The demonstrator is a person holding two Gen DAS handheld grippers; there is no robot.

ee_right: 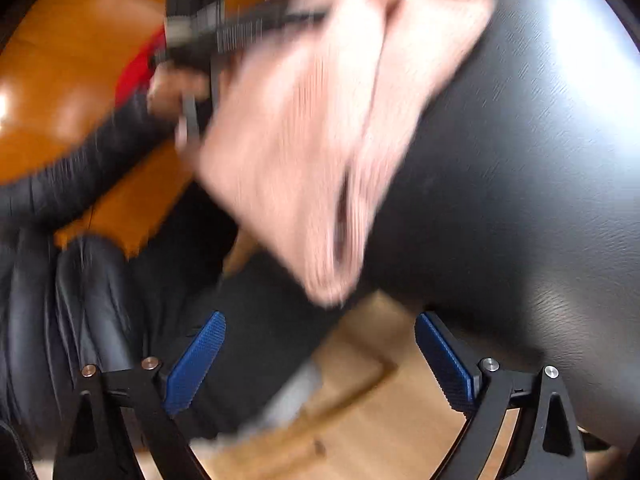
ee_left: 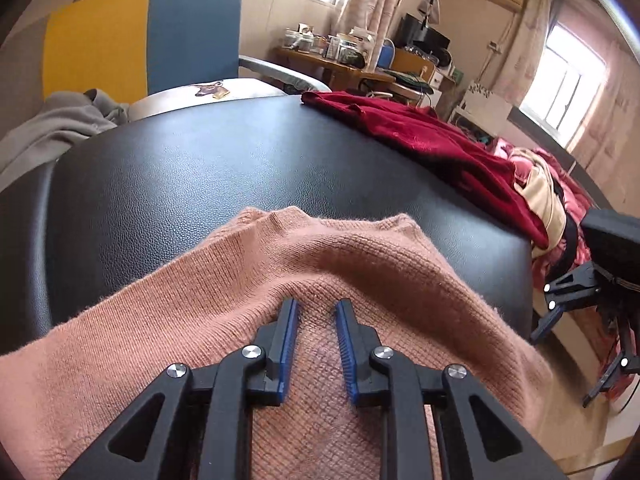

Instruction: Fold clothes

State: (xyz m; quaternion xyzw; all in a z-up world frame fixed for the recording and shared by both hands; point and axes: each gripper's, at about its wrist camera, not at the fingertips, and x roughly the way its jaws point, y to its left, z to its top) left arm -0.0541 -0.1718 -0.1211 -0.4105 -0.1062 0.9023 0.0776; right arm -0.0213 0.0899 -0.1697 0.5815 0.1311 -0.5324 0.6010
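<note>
Pink knitted fabric, a sweater (ee_left: 280, 280), lies on the near edge of a black leather-look worktop (ee_left: 200, 168), part of it draped over that edge toward the camera. The left hand-held gripper (ee_left: 316, 308) sits on the sweater with its blue-padded fingers (ee_left: 289, 336) only a little apart, a ridge of the knit bunched up just ahead of the tips and cloth lying between them; whether the pads truly pinch the fabric cannot be told. In the right wrist view, which is blurred by motion, the same sweater (ee_right: 320, 120) shows as a folded, layered piece hanging partly off the edge of the worktop (ee_right: 520, 160), with the left tool and the person's hand (ee_right: 172, 88) at its upper left. The right hand-held gripper (ee_right: 320, 344) stands wide apart and holds nothing, off the worktop's edge above the wooden floor (ee_right: 360, 420); from the left view it (ee_left: 560, 332) shows beyond the right edge. A dark red garment (ee_left: 420, 136) lies along the far right edge of the worktop, well apart from the sweater. A blue and yellow chair (ee_left: 152, 36) stands behind the far left edge, with a grey cloth (ee_left: 60, 128) beside it.
</note>
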